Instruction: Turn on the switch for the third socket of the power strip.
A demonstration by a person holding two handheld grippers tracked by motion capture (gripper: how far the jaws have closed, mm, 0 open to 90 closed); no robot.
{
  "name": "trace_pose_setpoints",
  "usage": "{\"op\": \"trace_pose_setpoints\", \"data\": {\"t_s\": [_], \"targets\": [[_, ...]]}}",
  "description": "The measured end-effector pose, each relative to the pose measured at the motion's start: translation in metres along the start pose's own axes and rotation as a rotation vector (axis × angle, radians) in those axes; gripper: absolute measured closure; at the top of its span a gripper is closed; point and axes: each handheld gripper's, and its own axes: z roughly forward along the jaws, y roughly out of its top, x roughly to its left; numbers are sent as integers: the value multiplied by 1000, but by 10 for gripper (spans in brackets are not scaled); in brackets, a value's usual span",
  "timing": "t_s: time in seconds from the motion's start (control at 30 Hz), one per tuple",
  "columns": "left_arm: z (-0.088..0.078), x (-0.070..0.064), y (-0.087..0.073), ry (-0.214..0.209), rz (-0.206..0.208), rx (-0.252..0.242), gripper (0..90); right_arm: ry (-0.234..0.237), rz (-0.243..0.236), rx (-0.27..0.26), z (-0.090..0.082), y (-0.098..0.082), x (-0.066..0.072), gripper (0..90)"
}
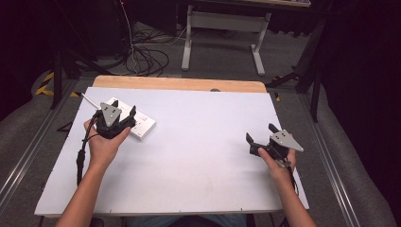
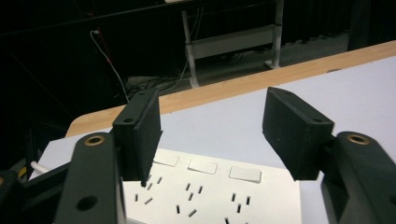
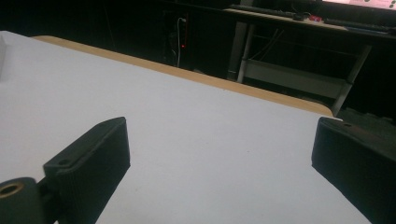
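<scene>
- Right gripper [image 1: 259,135], near right over the bare white surface [image 1: 203,142], is held in the right hand [image 1: 278,161]; its jaws are wide apart with nothing between them.
- Left gripper [image 1: 124,112], at the left, is held in the left hand [image 1: 105,144]; jaws apart, just over the near end of the power strip [image 1: 142,126].
- The strip lies flat at the far left, with sockets [image 2: 191,196] and switches [image 2: 202,166] facing up.

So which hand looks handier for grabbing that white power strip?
The left. Its left gripper hovers open right over the power strip, while the right gripper, also open, sits far across the table.
</scene>
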Motion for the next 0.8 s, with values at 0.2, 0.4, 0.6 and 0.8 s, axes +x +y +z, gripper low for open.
{"op": "trace_pose_setpoints", "data": {"t_s": [0.2, 0.4, 0.6, 0.8], "targets": [[-2, -2, 2, 5, -3, -10, 326, 1, 0, 1, 0, 0, 0, 46], [-11, -4, -1, 14, 5, -18, 245, -1, 1, 2, 0, 0, 0, 45], [-21, 1, -2, 33, -11, -38, 233, 1, -2, 0, 0, 0, 0, 47], [-27, 3, -4, 47, -30, -52, 150, -1, -1, 0, 0, 0, 0, 47]]}}
